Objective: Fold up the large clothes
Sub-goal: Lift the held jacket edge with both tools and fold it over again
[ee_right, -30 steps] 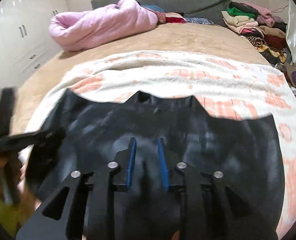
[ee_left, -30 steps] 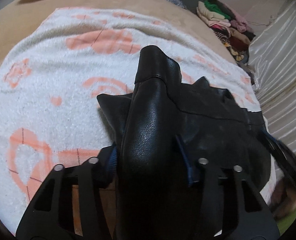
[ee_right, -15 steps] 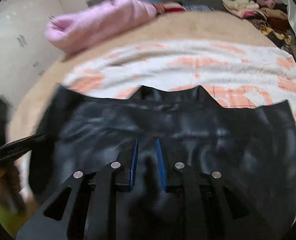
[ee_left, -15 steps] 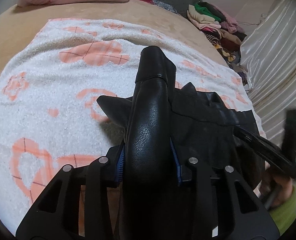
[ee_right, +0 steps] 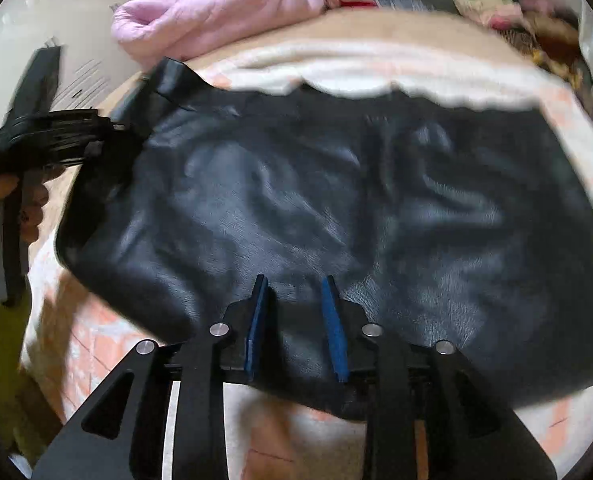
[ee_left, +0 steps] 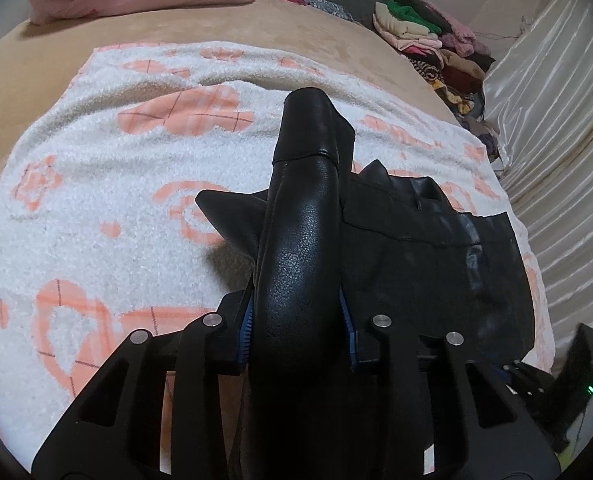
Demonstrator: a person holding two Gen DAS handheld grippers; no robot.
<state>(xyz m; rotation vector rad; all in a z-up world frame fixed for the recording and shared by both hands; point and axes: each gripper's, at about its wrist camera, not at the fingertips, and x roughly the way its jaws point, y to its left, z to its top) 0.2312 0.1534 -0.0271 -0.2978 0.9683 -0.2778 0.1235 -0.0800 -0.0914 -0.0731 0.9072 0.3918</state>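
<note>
The right wrist view is motion-blurred: the clothes pile (ee_right: 516, 8) at one o'clock smears. The jacket's (ee_left: 300, 280) sleeve hides the left gripper's (ee_left: 298, 332) pads.

Jacket (ee_left: 300, 272) black grained leather (slight sheen); blanket (ee_left: 96, 200) fluffy terry; curtain (ee_left: 556, 120) satiny.

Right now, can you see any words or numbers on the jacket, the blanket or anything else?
None: no words or numbers show.
Black jacket: plain leather.
Blanket: only orange shapes, no letters.
Clothes pile: too small and blurred to read.
</note>
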